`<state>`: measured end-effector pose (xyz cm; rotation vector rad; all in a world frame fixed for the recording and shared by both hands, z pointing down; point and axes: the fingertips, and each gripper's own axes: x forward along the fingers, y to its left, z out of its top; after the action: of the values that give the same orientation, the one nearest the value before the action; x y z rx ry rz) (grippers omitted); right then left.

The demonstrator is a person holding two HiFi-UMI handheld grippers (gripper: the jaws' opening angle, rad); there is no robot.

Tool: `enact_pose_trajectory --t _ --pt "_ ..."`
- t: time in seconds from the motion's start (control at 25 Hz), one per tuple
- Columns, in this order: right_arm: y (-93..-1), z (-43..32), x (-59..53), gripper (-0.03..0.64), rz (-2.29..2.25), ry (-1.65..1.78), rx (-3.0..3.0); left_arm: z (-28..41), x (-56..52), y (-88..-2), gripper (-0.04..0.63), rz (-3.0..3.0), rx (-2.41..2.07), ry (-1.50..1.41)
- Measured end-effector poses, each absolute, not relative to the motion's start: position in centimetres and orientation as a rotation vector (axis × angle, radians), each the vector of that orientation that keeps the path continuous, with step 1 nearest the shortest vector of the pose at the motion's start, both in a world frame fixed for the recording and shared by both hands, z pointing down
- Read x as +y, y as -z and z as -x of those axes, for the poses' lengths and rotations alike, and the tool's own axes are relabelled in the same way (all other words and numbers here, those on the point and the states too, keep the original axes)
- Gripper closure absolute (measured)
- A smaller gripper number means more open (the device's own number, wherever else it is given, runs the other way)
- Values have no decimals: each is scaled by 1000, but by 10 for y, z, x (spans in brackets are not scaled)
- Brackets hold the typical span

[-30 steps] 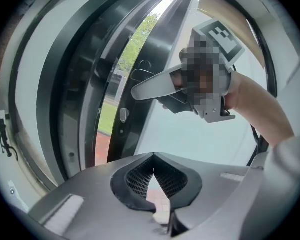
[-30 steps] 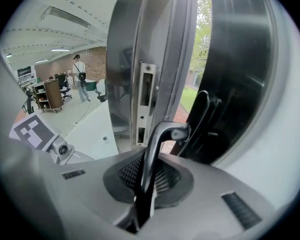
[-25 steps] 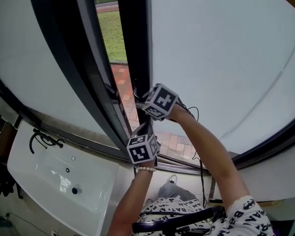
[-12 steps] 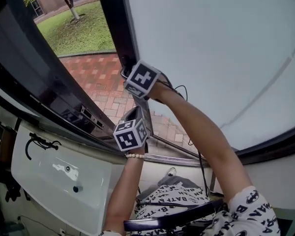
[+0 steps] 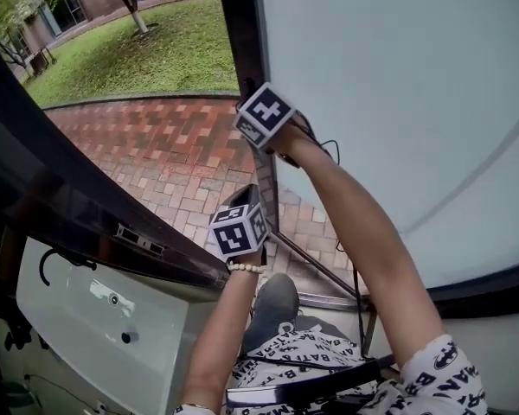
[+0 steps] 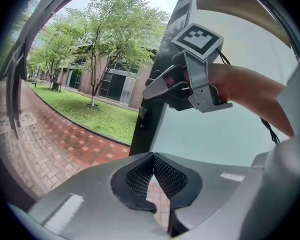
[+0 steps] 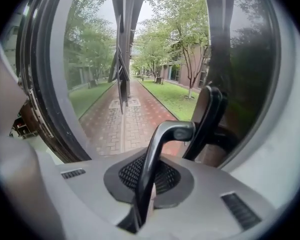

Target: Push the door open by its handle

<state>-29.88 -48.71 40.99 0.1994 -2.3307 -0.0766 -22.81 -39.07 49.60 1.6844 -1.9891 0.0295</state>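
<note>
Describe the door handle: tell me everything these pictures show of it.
The door handle is a slim lever of what looks like dark, glossy metal, with a rounded bend. Its short end joins a dark upright piece at the door's dark frame. Its long arm runs from the bend down between the jaws of the right gripper, which are shut on it. Nothing else touches it. In the head view that gripper's marker cube hides it.

Bldg entrance: glass door (image 5: 398,102), brick path (image 5: 156,145)
</note>
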Motion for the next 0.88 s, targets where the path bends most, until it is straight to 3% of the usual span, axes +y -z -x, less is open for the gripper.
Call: enact_pose_trajectory --t 0.4,0.88 --pt "-397 251 -630 606 -372 -96 -2352 221 -484 -497 609 -1711 -1952 -31" --pt "-407 156 -802 615 -675 -176 -2299 211 -669 -508 609 -1799 -1853 -22"
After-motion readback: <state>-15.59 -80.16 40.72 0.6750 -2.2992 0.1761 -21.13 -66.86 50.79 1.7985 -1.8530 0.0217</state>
